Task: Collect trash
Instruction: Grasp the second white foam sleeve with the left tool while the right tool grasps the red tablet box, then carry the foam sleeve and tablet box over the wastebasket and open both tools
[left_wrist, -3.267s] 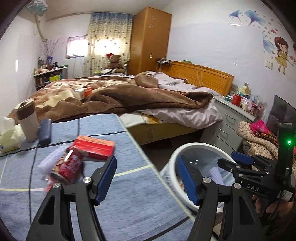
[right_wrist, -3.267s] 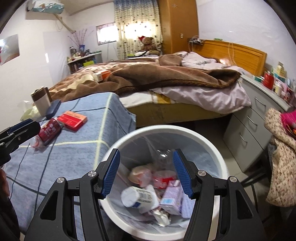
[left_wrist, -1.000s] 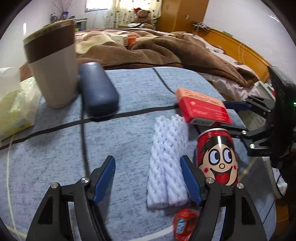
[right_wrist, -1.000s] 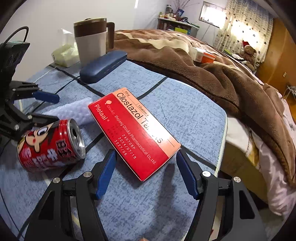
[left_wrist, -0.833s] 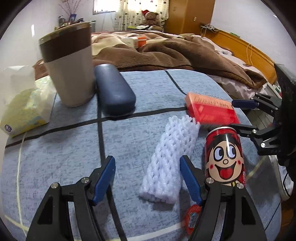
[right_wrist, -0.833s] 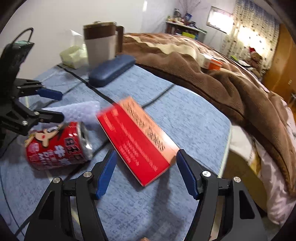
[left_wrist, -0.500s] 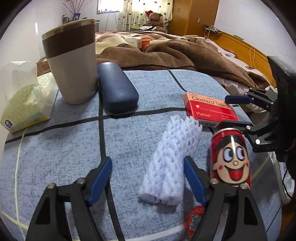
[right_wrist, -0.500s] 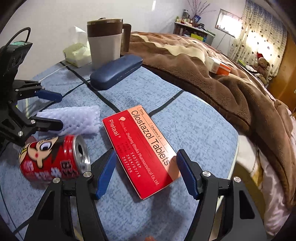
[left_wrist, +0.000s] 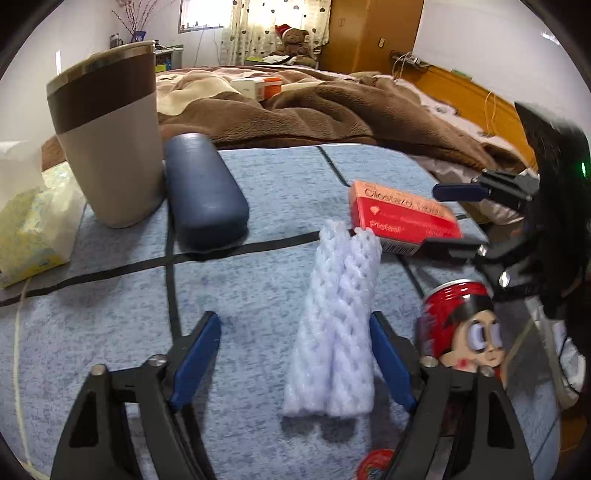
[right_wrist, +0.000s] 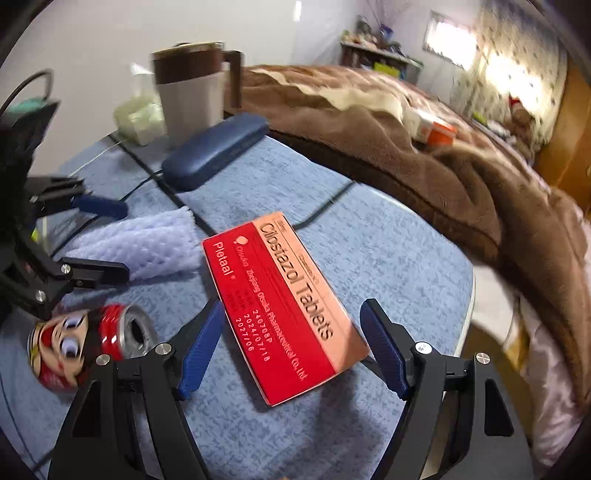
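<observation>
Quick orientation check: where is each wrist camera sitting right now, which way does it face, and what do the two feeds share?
Left wrist: on the left gripper, angled down over the foam net; right gripper at right edge.
Right wrist: on the right gripper, angled down, straddling the red box; left gripper at left.
Shared: net, box, can, mug, blue case.

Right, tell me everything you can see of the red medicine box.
The red medicine box is a flat, oblong carton, apparently cardboard, red with a salmon strip printed "Cilostazol Tablets", "Pletaal" and dates. It looks closed and undented. It lies flat on the blue cloth, slanted between the open jaws of the right gripper, which do not press it. One corner meets the white foam net; a barcoded end faces the left camera.
</observation>
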